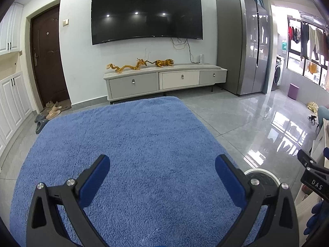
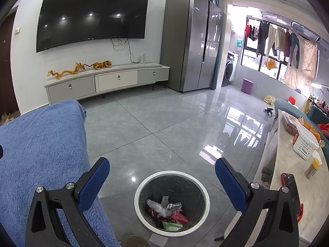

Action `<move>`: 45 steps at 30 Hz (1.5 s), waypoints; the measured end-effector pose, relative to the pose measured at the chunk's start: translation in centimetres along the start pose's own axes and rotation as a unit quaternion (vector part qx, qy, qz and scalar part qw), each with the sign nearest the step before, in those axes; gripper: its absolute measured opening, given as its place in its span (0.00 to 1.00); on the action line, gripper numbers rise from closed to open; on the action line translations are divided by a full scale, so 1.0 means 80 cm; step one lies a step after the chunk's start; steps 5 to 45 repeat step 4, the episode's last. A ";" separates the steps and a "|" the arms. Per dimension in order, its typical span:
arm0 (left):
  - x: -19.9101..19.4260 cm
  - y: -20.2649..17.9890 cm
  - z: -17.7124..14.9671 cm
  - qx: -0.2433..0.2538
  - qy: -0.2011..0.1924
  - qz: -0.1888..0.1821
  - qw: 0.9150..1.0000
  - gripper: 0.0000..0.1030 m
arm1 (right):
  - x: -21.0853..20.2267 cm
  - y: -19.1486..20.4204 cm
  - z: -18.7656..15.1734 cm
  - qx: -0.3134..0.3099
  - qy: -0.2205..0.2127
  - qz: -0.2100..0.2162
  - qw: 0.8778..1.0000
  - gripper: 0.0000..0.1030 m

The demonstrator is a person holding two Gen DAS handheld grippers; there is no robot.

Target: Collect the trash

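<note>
A round bin (image 2: 141, 187) with a white rim and dark liner stands on the grey tile floor. Inside it lie crumpled wrappers (image 2: 167, 212), clear, silver, red and green. My right gripper (image 2: 162, 174) is open and empty, hovering above the bin. My left gripper (image 1: 162, 173) is open and empty over the blue fleece cloth (image 1: 131, 144), which shows no trash on it. The bin's rim (image 1: 265, 174) shows just right of the left gripper. The right gripper's body (image 1: 314, 173) shows at the right edge of the left wrist view.
The blue cloth (image 2: 41, 144) covers a surface left of the bin. A counter (image 2: 287, 164) to the right carries a white container, a spice jar, oranges and a phone. A TV stand (image 2: 107, 82), a fridge (image 2: 191, 41) and a purple stool (image 2: 247, 86) stand farther off.
</note>
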State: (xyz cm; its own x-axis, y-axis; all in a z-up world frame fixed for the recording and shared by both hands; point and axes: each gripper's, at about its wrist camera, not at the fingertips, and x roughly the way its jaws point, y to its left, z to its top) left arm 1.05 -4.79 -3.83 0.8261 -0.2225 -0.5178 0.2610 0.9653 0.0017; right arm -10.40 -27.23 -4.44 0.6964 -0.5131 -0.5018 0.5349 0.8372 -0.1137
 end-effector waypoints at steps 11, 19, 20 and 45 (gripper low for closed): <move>0.001 0.002 -0.001 -0.002 0.003 -0.003 1.000 1.00 | 0.004 0.002 0.000 -0.002 0.002 -0.001 1.000 1.00; 0.001 0.002 -0.001 -0.002 0.003 -0.003 1.000 1.00 | 0.004 0.002 0.000 -0.002 0.002 -0.001 1.000 1.00; 0.001 0.002 -0.001 -0.002 0.003 -0.003 1.000 1.00 | 0.004 0.002 0.000 -0.002 0.002 -0.001 1.000 1.00; 0.001 0.002 -0.001 -0.002 0.003 -0.003 1.000 1.00 | 0.004 0.002 0.000 -0.002 0.002 -0.001 1.000 1.00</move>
